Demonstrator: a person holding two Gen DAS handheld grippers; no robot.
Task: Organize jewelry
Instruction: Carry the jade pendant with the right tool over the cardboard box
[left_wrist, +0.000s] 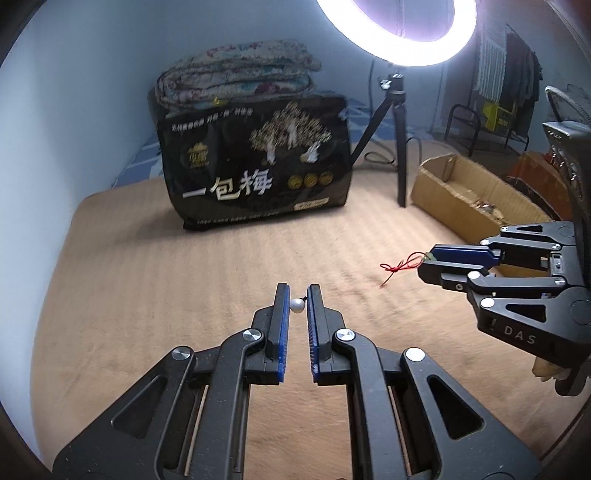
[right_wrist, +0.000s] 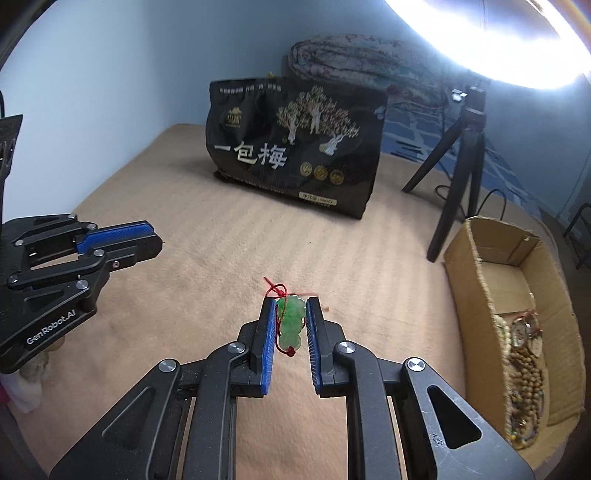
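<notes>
Holding one jewelry piece in each hand-held gripper above a tan blanket (left_wrist: 147, 295).

Left hand-held gripper (left_wrist: 297, 291): jaws narrowed to a small gap, a white pearl bead (left_wrist: 297, 305) pinched between the blue pads near the tips, a dark knot on its upper side. Right hand-held gripper (right_wrist: 291, 306): jaws closed on a green jade pendant (right_wrist: 291, 325), which sits lengthwise between the pads, its red cord (right_wrist: 275, 290) looped beyond the fingertips. Cardboard box (right_wrist: 476, 258) to the right, holding beaded bracelets (right_wrist: 524, 365). Behind: black printed bag (right_wrist: 295, 147), folded quilt (left_wrist: 236, 74), ring light (left_wrist: 399, 37) on a tripod (left_wrist: 399, 147).
</notes>
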